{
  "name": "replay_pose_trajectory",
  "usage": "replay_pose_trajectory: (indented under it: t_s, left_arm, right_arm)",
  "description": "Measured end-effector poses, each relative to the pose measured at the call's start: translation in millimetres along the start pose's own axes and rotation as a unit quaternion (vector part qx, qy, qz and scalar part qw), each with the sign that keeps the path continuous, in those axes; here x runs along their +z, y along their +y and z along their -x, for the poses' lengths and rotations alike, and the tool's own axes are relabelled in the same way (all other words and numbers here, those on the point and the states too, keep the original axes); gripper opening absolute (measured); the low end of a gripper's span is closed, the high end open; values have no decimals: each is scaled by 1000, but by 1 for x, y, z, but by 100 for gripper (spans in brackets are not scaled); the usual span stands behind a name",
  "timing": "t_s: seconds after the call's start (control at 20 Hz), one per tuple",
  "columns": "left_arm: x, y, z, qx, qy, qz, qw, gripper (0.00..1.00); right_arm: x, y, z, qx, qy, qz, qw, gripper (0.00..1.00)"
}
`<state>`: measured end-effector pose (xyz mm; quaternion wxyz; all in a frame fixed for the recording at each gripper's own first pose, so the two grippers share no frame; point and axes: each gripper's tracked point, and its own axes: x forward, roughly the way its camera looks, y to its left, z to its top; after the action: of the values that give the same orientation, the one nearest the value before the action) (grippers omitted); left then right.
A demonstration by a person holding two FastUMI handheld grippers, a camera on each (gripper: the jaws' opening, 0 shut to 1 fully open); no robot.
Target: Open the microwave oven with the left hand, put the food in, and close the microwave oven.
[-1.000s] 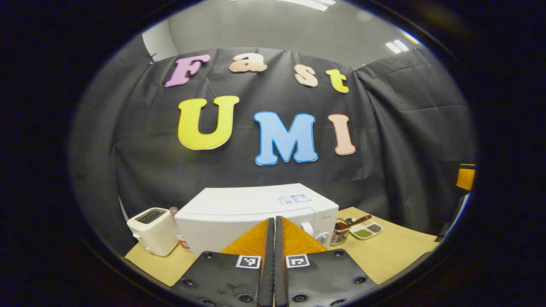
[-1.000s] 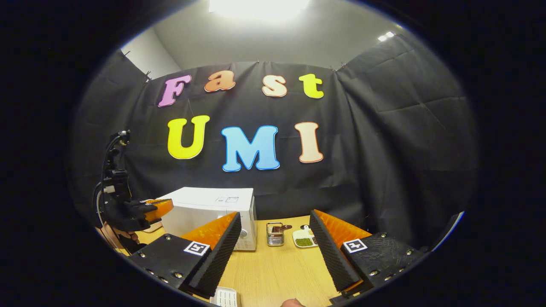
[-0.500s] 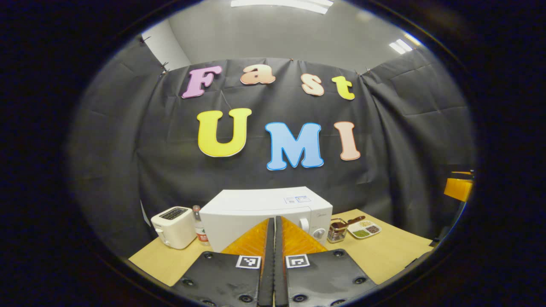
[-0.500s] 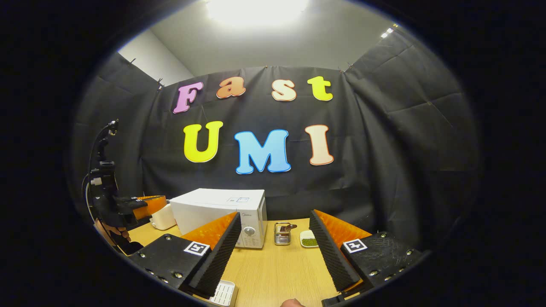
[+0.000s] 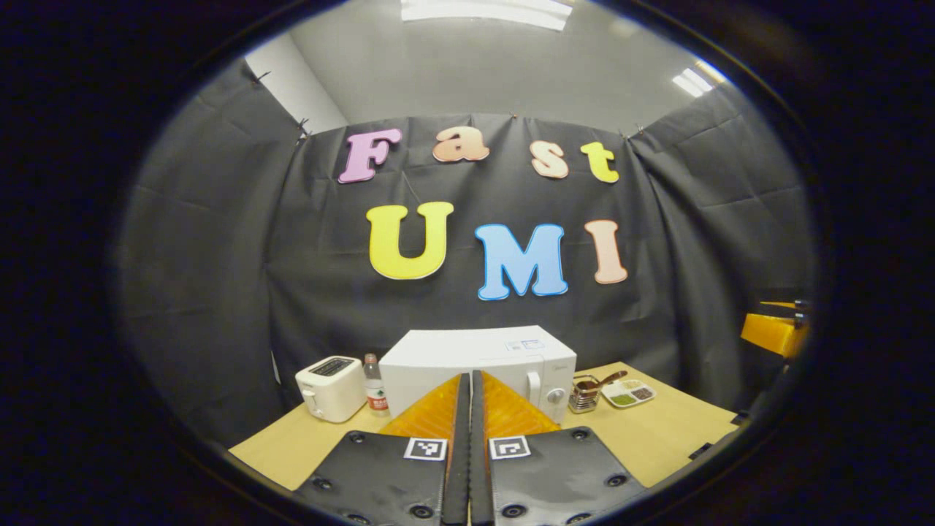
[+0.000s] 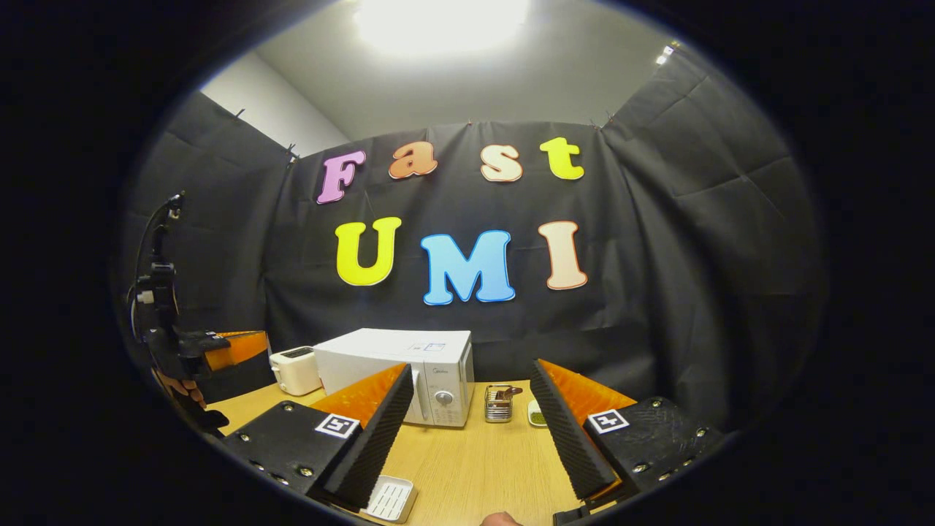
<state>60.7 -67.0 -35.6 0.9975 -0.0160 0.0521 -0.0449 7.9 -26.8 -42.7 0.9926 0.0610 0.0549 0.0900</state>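
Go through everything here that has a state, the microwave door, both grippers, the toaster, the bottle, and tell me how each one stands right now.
microwave: door shut.
left gripper: fingers closed together, holding nothing.
right gripper: fingers wide apart, holding nothing.
toaster: upright; slot contents cannot be told.
bottle: upright between toaster and microwave, capped.
metal holder: upright, beside the microwave.

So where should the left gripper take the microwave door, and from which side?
Probably at the upright handle on the microwave door's right edge, beside the knob. Come from the front, fingers either side of the bar. The left gripper is shut, so it must open first.
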Motion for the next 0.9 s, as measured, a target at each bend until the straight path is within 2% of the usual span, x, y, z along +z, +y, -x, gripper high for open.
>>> replay_pose_trajectory:
  t_s: [0.15, 0.45, 0.65, 0.75, 0.9]
  left_arm:
    - [4, 13, 17, 2, -3, -18, 1000, 7]
    - [15, 32, 46, 1, -22, -21, 1000, 8]
    - [13, 39, 61, 3, -26, -17, 1000, 77]
    - [11, 49, 64, 16, -29, -19, 999, 92]
    - [7, 51, 64, 18, -22, -14, 999, 93]
  right_arm:
    - [6, 11, 0, 2, -9, -2, 1000, 98]
    - [7, 41, 1, 17, -15, 9, 1000, 98]
    - [4, 55, 2, 17, -14, 23, 999, 98]
    - [6, 58, 1, 15, -16, 19, 1000, 98]
    - [6, 63, 1, 13, -17, 17, 1000, 98]
